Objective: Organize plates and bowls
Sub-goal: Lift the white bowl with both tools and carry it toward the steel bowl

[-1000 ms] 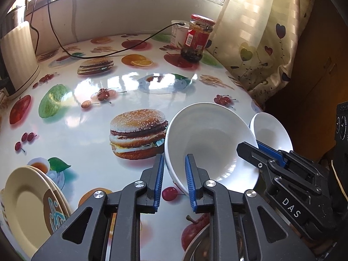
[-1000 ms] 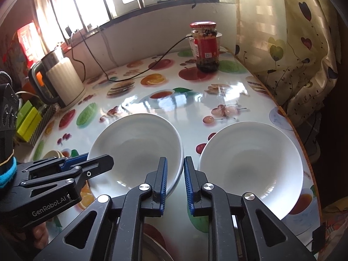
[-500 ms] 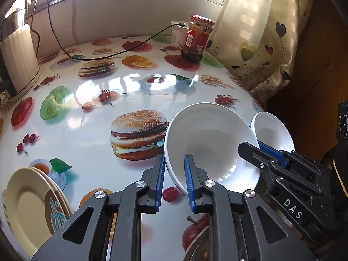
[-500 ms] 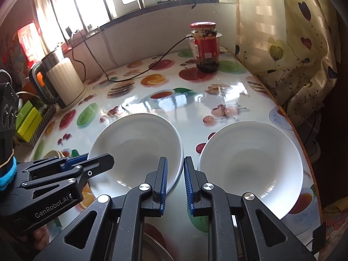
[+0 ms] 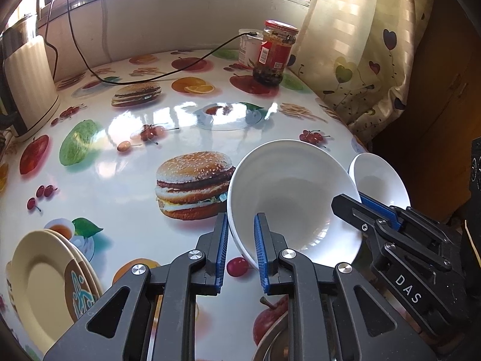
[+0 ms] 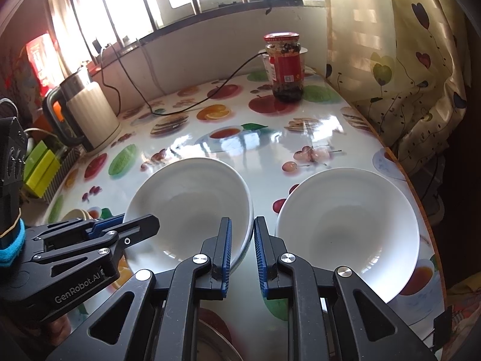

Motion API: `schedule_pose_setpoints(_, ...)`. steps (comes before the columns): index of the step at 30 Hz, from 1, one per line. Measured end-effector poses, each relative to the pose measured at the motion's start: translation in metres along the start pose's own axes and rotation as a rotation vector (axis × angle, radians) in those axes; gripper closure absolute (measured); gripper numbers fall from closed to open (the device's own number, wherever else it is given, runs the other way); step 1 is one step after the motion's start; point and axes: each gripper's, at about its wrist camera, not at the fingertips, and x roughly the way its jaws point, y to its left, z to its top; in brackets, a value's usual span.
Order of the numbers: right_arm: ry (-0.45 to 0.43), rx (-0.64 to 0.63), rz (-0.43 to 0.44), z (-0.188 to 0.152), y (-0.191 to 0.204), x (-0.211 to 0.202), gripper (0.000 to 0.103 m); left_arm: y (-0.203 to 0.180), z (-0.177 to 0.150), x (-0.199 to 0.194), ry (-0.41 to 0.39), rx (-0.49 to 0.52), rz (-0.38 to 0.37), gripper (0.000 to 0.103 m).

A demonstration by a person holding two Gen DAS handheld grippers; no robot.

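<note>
At the far left of the tabletop [image 5: 126,162], in the left wrist view, we saw a stack of cream plates [image 5: 45,279] lying near the edge, with a ribbed white kettle [image 5: 28,84] standing further back. Right of the plates, our left tongs [image 5: 239,240] were clamped on the near rim of a white bowl [image 5: 288,198], one blue pad outside the wall and one inside, and the bowl sat tilted toward the camera. Just beyond its right side, our right tongs [image 6: 242,242] were clamped on the same bowl's opposite rim, as the right wrist view showed, with the rim passing between the blue pads. Further right, a second white bowl [image 6: 348,228] rested flat on the tabletop near the edge, close to the held one; we could not tell whether they touched. Behind them stood a red-lidded jar [image 6: 285,66] by the curtain [image 6: 399,69].
</note>
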Motion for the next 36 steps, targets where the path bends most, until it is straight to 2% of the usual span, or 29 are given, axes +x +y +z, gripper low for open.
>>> schedule_pose_setpoints(14, -0.012, 0.010, 0.021, 0.004, 0.002, -0.002, 0.088, -0.001, 0.000, -0.005, -0.010, -0.009, 0.008, 0.085)
schedule_pose_setpoints(36, -0.060, 0.011, 0.032, -0.002, 0.008, -0.028, 0.088, -0.007, -0.006, -0.030, -0.050, -0.005, 0.006, 0.085)
